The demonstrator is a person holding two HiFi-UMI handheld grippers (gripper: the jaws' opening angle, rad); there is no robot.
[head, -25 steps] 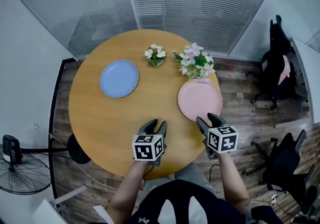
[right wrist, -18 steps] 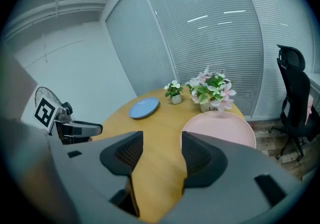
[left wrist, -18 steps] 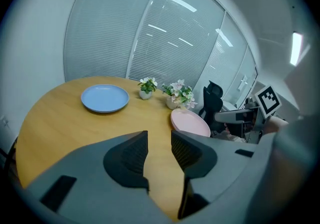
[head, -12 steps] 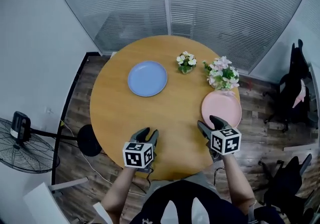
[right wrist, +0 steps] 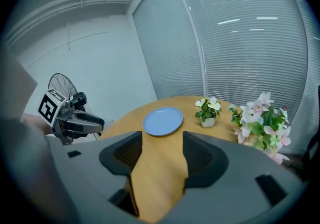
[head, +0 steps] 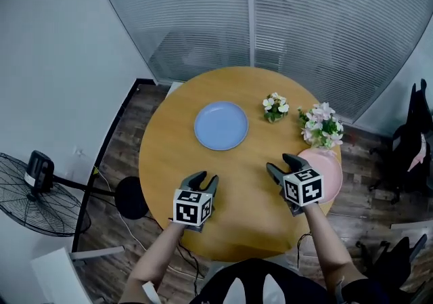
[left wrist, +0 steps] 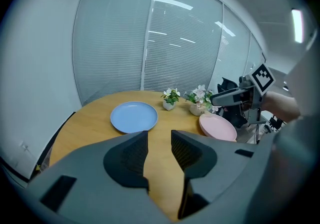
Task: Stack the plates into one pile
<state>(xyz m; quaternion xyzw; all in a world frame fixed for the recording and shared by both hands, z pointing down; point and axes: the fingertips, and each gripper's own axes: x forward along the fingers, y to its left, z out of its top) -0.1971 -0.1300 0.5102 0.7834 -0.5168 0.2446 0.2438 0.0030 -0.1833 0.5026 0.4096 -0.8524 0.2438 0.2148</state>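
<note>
My left gripper (head: 203, 179) hangs half open over the counter (head: 169, 160), holding nothing. The right gripper (head: 281, 164), jaws just opened wide, is empty too. The blue plate (head: 221, 125) lies farther off, well apart from the pink plate (head: 331, 168) at the right edge, just beside a pot of pink flowers (head: 322, 126).

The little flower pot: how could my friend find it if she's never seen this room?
Find the round wooden table in front of the window blinds. On its far side lies a blue plate, and just right of it stands the little flower pot. Its flowers are white and it is the smaller bunch; the bigger pink bouquet stands further right.
</note>
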